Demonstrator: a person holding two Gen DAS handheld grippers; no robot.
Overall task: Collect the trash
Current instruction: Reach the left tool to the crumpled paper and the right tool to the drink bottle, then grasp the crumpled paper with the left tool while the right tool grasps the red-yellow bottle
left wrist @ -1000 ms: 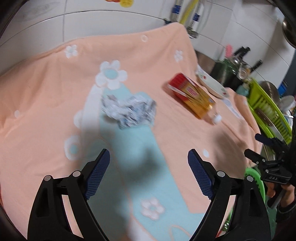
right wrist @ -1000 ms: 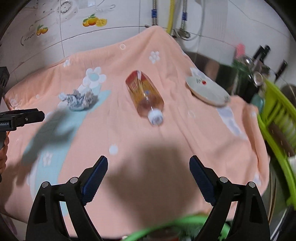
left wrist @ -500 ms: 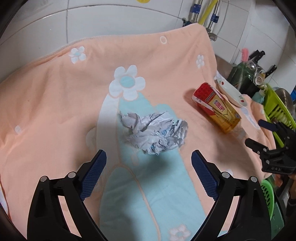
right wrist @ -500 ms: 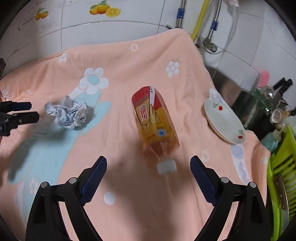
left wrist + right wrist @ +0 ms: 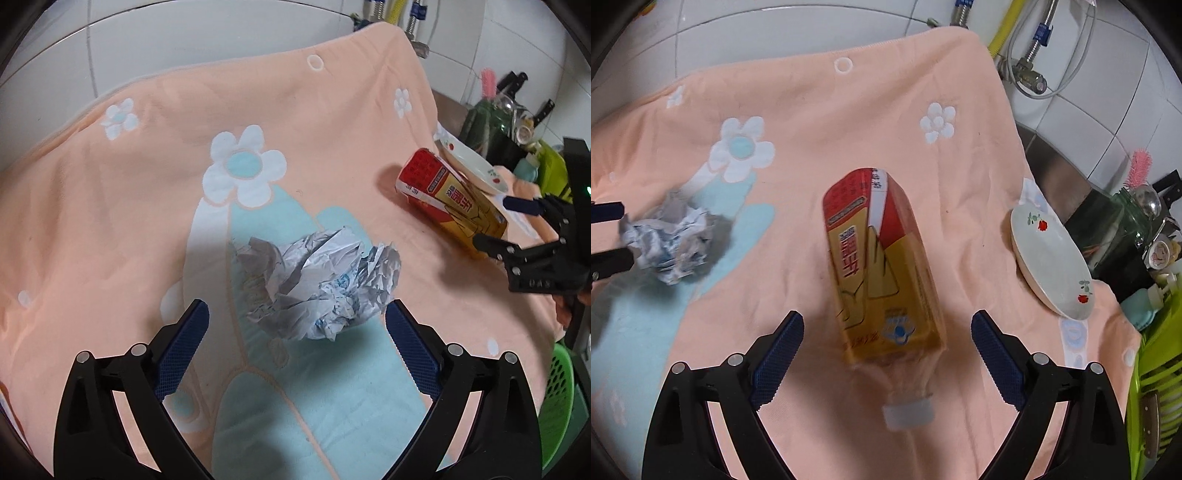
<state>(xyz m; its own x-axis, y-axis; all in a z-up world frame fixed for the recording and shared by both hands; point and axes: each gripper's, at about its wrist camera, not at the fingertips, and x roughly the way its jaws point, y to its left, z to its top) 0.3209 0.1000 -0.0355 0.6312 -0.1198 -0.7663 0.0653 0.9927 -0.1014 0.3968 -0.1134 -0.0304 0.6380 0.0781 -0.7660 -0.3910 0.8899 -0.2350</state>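
A crumpled ball of white printed paper (image 5: pixel 317 284) lies on the peach flowered cloth (image 5: pixel 129 221). My left gripper (image 5: pixel 295 308) hangs just in front of it, its jaws opening; the ball's near edge sits between the blue pads untouched. A plastic bottle with a red and yellow label (image 5: pixel 882 266) lies on its side, white cap (image 5: pixel 908 410) toward me. My right gripper (image 5: pixel 886 317) stands open astride its cap end, the pads clear of it. The left wrist view shows the bottle (image 5: pixel 443 195) and the right gripper (image 5: pixel 495 221) at the right.
A white plate with red flowers (image 5: pixel 1049 262) leans at the cloth's right edge. Beyond it stand a glass jar of utensils (image 5: pixel 1123 229) and a green dish rack (image 5: pixel 1156 369). A green basket (image 5: pixel 557 387) sits below the counter's right end. Tiled wall and pipes stand behind.
Both grippers have moved forward and down: the left up to the paper ball, the right over the bottle's cap end. The left jaws stand a little wider.
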